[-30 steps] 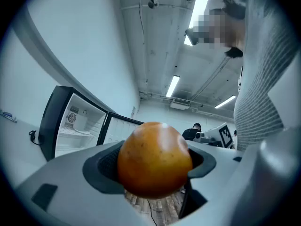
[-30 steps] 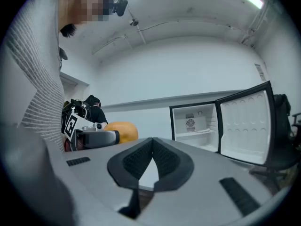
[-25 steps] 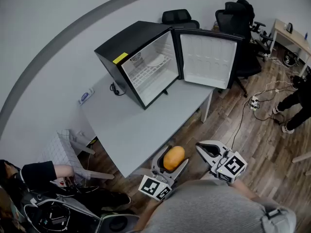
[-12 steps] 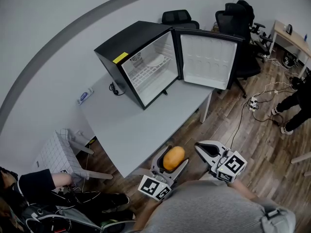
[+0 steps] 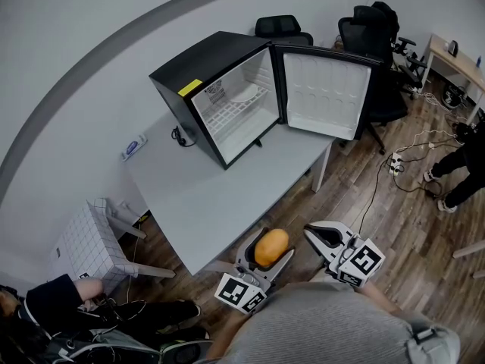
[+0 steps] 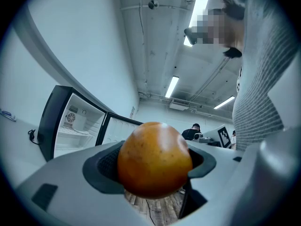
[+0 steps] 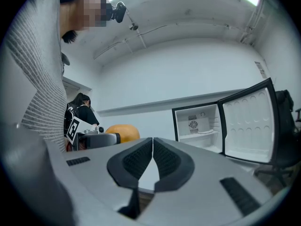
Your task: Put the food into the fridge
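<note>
— Room first: what lies ahead of the jaws?

— Wooden floor (image 5: 394, 226) and a pale wall. A grey table (image 5: 227, 196) stretches away in front of both jaws. At its far end stands a black fridge (image 5: 220, 89). Its door (image 5: 326, 93) is swung wide to the right, and the white wire shelves inside are bare. Black office chairs (image 5: 364, 29) stand beyond the door, and cables trail over the floor to the right of the jaws.

— Anyone else about?

— A person in dark clothes (image 5: 53, 309) sits low on the floor, far to the left of the jaws, beside a white grid basket (image 5: 91, 241). Another person (image 5: 462, 165) shows at the right edge.

— How are the grippers held?

— Both are close in front of the grey-sweatered body, side by side, short of the table's near edge. The left gripper (image 5: 271, 250) points towards the fridge. The right gripper (image 7: 153, 161) sits just to its right, angled slightly leftward.

— And the jaws?

— The left jaws are clenched on an orange fruit (image 6: 154, 159), with the dark pads pressing on both its sides. The fruit is well apart from the fridge. The right jaws are pressed together, pad against pad, with nothing between them.
</note>
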Available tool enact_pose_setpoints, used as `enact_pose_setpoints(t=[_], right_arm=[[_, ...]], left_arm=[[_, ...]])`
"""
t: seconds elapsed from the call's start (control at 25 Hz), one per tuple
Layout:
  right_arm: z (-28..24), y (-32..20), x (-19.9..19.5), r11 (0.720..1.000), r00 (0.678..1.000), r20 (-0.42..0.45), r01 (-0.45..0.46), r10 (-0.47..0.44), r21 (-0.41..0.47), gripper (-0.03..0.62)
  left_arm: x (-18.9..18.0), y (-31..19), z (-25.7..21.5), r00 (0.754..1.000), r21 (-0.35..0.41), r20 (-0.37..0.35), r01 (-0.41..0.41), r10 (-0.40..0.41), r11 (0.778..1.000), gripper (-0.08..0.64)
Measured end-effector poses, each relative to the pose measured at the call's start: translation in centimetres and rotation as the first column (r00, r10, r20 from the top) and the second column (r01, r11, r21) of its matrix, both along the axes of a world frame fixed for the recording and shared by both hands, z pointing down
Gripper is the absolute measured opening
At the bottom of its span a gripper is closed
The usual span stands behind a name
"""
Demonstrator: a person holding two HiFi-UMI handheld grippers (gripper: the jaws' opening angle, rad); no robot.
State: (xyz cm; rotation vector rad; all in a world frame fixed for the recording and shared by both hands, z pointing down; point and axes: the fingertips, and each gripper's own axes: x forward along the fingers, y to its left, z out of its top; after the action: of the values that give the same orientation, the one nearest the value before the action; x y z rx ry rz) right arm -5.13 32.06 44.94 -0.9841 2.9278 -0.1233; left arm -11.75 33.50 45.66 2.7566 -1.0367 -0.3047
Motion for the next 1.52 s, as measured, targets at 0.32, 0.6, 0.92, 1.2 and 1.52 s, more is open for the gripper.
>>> enact_pose_setpoints(t=[0.32, 0.6, 0.92, 1.2, 1.52], right_arm=[[-0.1, 0.1, 0.3, 1.000, 1.000, 0.006, 0.008, -0.008, 0.000, 0.014], [0.3, -0.7, 1.1, 1.000, 1.000, 0.006, 0.009, -0.009, -0.013, 0.014], [-0.2, -4.3, 3.2, 1.000, 0.999, 0.026, 0.022, -0.022, -0.017, 0.014], [-1.3, -9.8, 6.8, 0.998, 0.997, 0.035, 0.065, -0.064, -0.011, 0.014], [-2.2, -16.7, 12.9, 0.989, 0.989, 0.022, 0.145, -0.145, 0.001, 0.014]], left_arm=[[0.3, 0.2, 0.0, 1.000, 0.000, 0.001, 0.001, -0.001, 1.000, 0.353], [1.0, -0.4, 0.3, 1.000, -0.016, -0.003, 0.005, -0.005, 1.000, 0.353], [3.2, -3.2, 0.1, 1.000, -0.028, -0.011, 0.029, -0.029, 0.999, 0.353], [6.7, -8.3, -0.7, 0.996, -0.022, -0.007, 0.084, -0.084, 0.996, 0.353], [12.9, -15.0, -2.2, 0.986, 0.009, -0.015, 0.168, -0.168, 0.986, 0.353]])
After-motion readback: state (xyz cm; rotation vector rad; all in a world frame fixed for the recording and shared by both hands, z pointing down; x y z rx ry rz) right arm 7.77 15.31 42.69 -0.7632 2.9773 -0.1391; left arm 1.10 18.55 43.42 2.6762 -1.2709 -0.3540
